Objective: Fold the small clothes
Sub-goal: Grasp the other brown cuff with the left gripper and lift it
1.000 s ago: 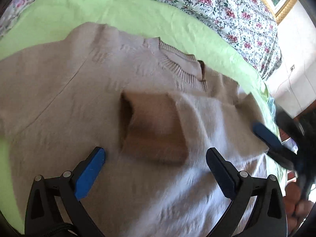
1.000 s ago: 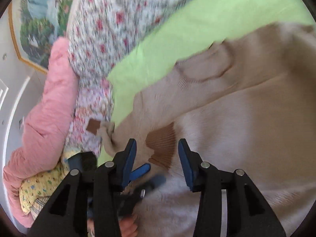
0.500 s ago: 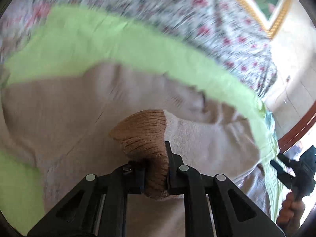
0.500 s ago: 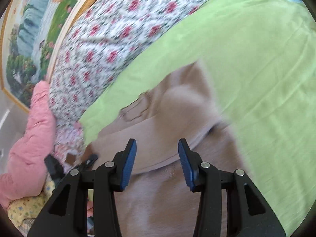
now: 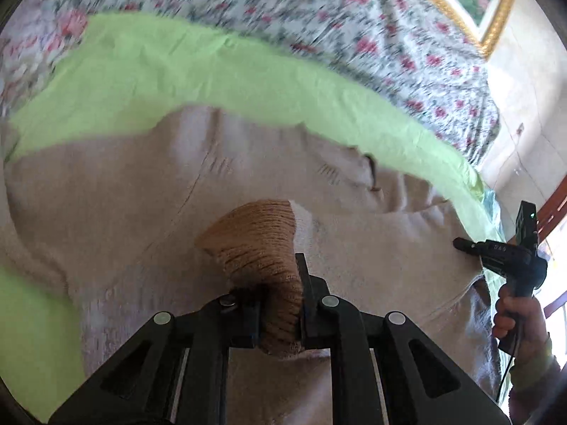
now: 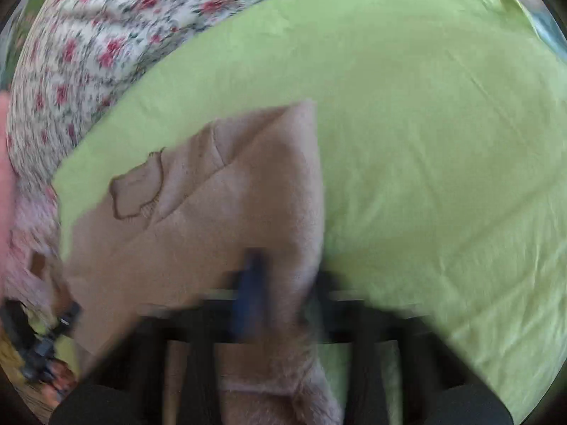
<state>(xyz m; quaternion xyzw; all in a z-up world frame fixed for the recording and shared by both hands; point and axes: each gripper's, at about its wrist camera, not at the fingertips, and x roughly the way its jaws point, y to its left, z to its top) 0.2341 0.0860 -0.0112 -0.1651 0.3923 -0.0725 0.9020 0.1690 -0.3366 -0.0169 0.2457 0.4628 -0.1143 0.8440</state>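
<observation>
The sweater's brown cuff [image 5: 262, 248] is clamped in the left gripper [image 5: 280, 304]; the sweater's edge [image 6: 304, 233] seems pinched by the blurred right gripper [image 6: 283, 283], just closed.

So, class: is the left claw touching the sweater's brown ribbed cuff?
Touching. The left wrist view shows the left claw shut on the brown ribbed cuff, with the knit squeezed between both fingers.

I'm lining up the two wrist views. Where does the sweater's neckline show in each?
Left wrist: neckline right of centre, beyond the left gripper clamping the brown cuff.
Right wrist: neckline at left, above the blurred right gripper.
Shared landmark: green sheet.
</observation>
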